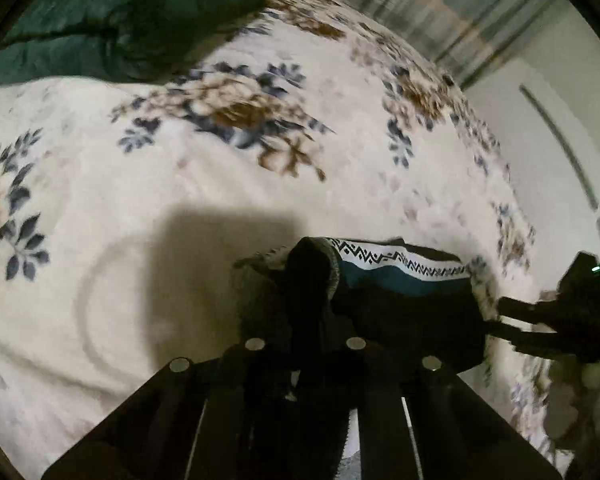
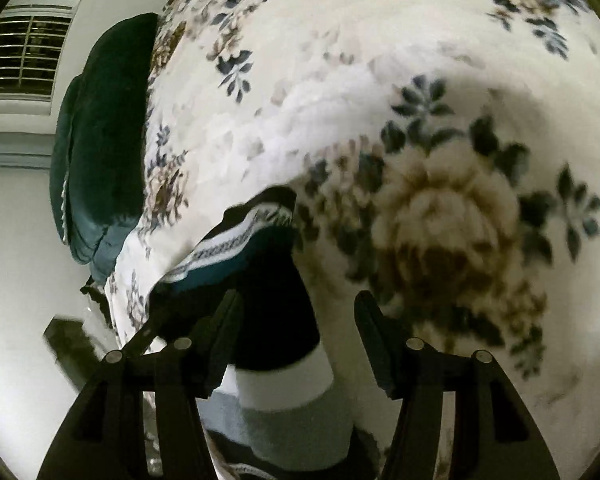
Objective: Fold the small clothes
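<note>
A small dark garment [image 1: 404, 300] with a teal band and a white zigzag-patterned stripe lies on a floral blanket [image 1: 180, 184]. My left gripper [image 1: 306, 344] is shut on a bunched dark edge of it, lifted a little. My right gripper [image 2: 296, 320] is open, its fingers [image 2: 370, 332] apart over the black, white and grey end of the same garment [image 2: 260, 264]. The right gripper also shows in the left wrist view [image 1: 556, 320] at the garment's far right end.
The white blanket with blue and brown flowers [image 2: 380, 100] covers the bed. A dark green pillow [image 1: 120, 20] lies at the bed's head, also in the right wrist view [image 2: 100, 160]. A wall and a barred window [image 2: 24, 48] lie beyond the bed's edge.
</note>
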A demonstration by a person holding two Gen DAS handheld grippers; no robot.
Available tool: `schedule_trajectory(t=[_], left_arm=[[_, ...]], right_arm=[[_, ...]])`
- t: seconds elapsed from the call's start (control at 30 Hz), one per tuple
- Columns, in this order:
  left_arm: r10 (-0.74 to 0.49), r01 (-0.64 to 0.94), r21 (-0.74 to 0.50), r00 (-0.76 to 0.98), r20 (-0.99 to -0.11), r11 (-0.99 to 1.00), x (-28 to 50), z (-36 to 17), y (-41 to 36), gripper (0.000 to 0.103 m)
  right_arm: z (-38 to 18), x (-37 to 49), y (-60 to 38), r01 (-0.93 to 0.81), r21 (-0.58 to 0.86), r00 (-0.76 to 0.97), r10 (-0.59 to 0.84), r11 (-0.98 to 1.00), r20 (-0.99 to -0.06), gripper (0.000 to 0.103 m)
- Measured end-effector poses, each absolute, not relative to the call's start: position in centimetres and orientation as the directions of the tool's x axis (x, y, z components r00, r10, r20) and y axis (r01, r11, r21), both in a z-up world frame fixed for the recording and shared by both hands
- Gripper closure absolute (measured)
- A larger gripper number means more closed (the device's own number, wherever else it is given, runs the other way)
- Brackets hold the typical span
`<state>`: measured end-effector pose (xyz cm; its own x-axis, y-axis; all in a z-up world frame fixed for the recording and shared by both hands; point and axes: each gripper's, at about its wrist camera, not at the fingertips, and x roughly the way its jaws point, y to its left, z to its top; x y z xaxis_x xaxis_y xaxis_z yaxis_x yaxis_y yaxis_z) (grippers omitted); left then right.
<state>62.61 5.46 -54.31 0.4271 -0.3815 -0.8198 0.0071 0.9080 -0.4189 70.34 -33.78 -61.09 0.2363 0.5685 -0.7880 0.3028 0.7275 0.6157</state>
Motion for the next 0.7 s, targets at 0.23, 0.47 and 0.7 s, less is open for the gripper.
schedule_trajectory(t=[0.23,0.47,0.7], left_arm=[[-0.398,-0.057,-0.462,0.423,-0.814,0.885,63.8,-55.9,7.1,0.096],[-0.401,-0.047,-0.459,0.417,-0.816,0.887,65.2,-56.8,7.0,0.096],[-0.45,-0.055,-0.501,0.366,-0.815,0.864,64.9,-57.2,7.6,0.086]], right_arm=[[-64.6,74.5,-30.9,0.287,0.632,0.153,0.617,0.72,-0.772,0.044],[-64.1,77.4,-28.6,0.224,0.53,0.209,0.491,0.818,-0.846,0.1],[-65.4,76.9,-27.9,0.254,0.516,0.107,0.506,0.818,-0.856,0.08]])
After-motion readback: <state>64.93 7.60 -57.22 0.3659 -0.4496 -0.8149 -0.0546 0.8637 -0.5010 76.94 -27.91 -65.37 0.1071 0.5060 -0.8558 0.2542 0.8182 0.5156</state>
